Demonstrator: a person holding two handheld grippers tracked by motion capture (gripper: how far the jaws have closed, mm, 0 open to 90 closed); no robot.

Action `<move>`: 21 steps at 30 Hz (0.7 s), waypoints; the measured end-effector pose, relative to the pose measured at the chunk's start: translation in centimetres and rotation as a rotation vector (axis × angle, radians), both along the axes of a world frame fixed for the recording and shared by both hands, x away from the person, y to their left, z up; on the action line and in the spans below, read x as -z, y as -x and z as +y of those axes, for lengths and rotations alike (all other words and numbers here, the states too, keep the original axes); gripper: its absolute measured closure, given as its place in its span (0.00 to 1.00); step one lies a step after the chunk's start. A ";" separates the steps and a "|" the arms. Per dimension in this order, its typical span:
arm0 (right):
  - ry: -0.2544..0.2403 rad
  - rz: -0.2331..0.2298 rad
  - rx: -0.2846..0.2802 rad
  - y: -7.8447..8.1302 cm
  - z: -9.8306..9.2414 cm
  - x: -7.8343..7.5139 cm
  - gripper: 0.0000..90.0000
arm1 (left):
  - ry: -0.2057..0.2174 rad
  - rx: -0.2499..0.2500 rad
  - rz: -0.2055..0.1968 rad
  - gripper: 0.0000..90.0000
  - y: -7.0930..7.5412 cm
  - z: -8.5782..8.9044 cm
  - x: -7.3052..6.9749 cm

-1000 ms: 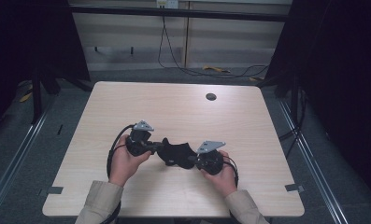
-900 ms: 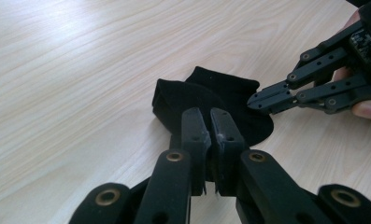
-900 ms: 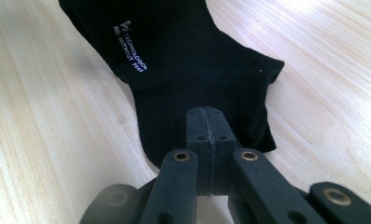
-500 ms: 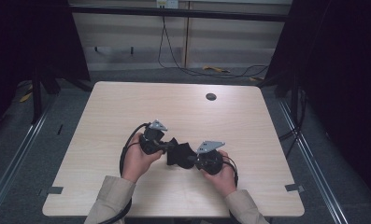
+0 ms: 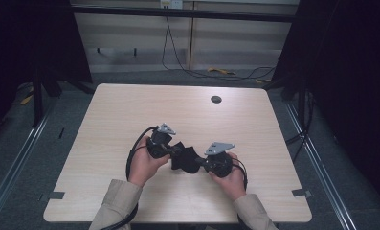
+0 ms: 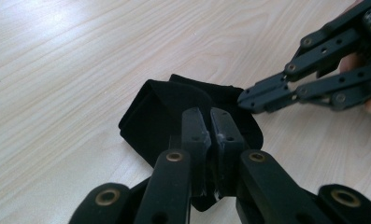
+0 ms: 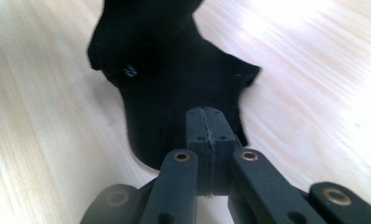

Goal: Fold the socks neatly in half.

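Pale wood-grain counter, rectangular with rounded corners, stood on a grey floor. Carried a small dark round grommet near the far edge, right of centre. Bore a crumpled black cloth toward the near side, roughly mid-width, well apart from the grommet; seen folded and bunched in the left gripper view and spread dark across the grain in the right gripper view. Showed two small dark tabs at the near corners.
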State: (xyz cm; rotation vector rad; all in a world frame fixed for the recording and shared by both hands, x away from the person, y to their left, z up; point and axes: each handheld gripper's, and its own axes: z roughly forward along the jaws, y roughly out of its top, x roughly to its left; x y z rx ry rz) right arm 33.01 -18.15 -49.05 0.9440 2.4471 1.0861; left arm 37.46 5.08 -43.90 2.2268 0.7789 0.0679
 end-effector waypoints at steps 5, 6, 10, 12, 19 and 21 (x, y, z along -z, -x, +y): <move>0.010 0.006 0.015 0.1 -0.9 0.0 1.00 | 0.012 -0.004 -0.007 0.95 0.1 -0.2 0.1; 0.017 0.008 0.015 0.1 -0.9 0.2 1.00 | 0.011 -0.007 -0.004 0.95 0.1 -0.3 0.1; 0.037 0.023 0.017 0.1 -0.8 0.8 1.00 | 0.008 0.007 -0.005 0.95 0.1 -0.7 0.0; 0.039 0.018 0.018 0.1 -0.8 0.9 1.00 | -0.001 0.017 -0.006 0.95 0.1 -0.9 0.1; 0.031 0.014 0.016 0.2 -0.8 1.0 1.00 | -0.005 0.036 0.005 0.95 0.0 -2.5 0.9; 0.029 0.015 0.016 0.2 -0.9 1.0 1.00 | -0.003 0.039 0.011 0.95 0.0 -3.0 1.2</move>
